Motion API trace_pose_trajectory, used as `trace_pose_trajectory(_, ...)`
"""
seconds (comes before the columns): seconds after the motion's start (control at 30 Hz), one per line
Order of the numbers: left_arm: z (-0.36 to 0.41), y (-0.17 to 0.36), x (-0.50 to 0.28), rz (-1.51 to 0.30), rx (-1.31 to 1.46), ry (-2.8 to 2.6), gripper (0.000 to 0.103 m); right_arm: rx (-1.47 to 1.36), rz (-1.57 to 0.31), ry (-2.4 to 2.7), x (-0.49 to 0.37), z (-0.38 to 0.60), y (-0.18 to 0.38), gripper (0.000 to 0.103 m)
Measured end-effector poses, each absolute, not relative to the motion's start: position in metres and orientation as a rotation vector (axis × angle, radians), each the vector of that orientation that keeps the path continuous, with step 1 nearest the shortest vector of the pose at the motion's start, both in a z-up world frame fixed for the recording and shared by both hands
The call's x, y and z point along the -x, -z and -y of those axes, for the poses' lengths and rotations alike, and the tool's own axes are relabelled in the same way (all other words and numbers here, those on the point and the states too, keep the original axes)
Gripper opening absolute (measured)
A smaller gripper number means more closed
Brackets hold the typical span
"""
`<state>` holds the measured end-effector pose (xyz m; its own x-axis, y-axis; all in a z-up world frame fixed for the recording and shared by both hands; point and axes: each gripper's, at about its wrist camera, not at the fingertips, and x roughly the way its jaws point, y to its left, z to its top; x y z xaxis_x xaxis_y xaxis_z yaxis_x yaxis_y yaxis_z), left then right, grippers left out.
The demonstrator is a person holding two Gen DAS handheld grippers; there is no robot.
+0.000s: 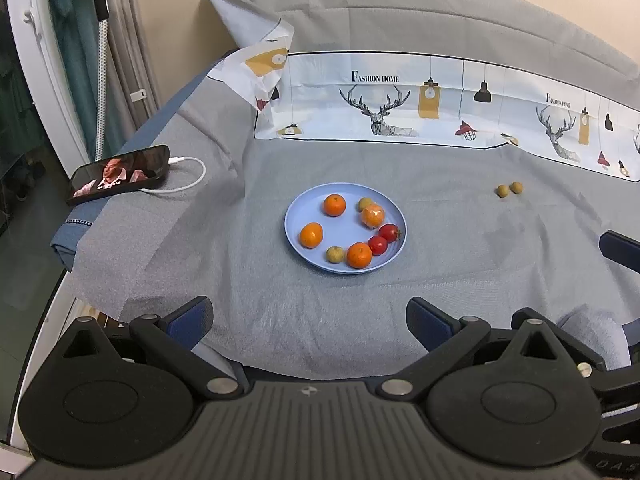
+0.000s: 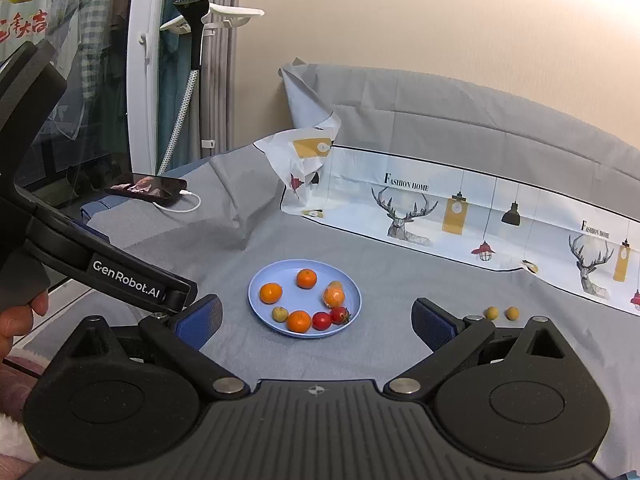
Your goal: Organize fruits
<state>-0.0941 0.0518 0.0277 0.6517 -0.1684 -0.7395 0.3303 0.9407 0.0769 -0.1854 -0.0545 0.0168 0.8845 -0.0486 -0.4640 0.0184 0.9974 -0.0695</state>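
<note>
Surface: grey bed sheet (image 1: 360, 312), wrinkled, with a white printed fabric strip bearing deer and lamp motifs (image 1: 400, 96) along its far side

Item 1: round pale-blue plastic plate (image 1: 298, 222), centre of the sheet. Contents: four small orange mandarins, one of them wrapped in clear film (image 1: 373, 215); two red cherry tomatoes (image 1: 383, 239) touching each other at the right rim; two small yellow-green round fruits, one near (image 1: 335, 255), one far (image 1: 365, 203)

Item 2: pair of small tan-yellow round fruits (image 1: 510, 189), side by side on the bare sheet, well to the right of the plate

Item 3: black smartphone (image 1: 120, 174) with lit screen and white charging cable (image 1: 188, 178), far left

Left gripper (image 1: 310, 320): blue-padded fingers spread wide, nothing between them, near side of the plate

Right gripper (image 2: 316, 322): fingers likewise spread wide and empty

Right-wrist view only: the left gripper's black arm from the side, a hand (image 2: 20, 318) on its handle at the left edge, and a black garment steamer head (image 2: 194, 8) on a white stand

Left-wrist view only: a dark blue pad of the right gripper at the right edge
</note>
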Motion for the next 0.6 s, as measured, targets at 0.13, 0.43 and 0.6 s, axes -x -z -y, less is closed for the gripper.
trace_pose_trajectory(0.13,-0.053,-0.026,0.091,-0.822,-0.213,0.286,0.103,0.061,-0.491,0.036,0.183,0.053,-0.016,0.1)
trace_pose_trajectory(0.43,-0.049,-0.021,0.085,-0.838,-0.228,0.288,0.103,0.052,-0.507,0.031,0.177,0.056,-0.013,0.1)
trace_pose_trajectory(0.6,-0.044,-0.015,0.079,-0.859,-0.241,0.292,0.103,0.034,-0.522,0.032,0.174,0.061,-0.009,0.1)
